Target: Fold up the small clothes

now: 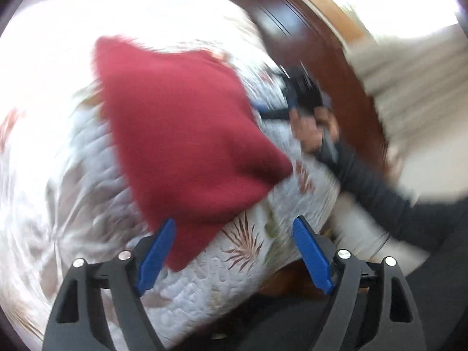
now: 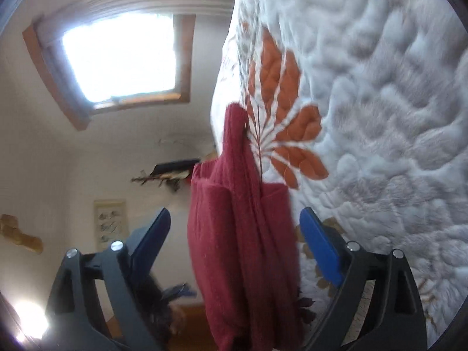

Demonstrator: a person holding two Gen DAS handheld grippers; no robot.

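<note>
Garment: dark red knit piece, thick, folded over, lying on the quilted bed cover
Left hand-held gripper: spread, empty; motion-blurred view
Right hand-held gripper: spread; red cloth between fingers, untouched

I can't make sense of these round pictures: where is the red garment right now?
The red garment lies on the leaf-patterned quilt in the left wrist view, left of the person's hand; in the right wrist view it fills the gap between the open blue fingers.
</note>
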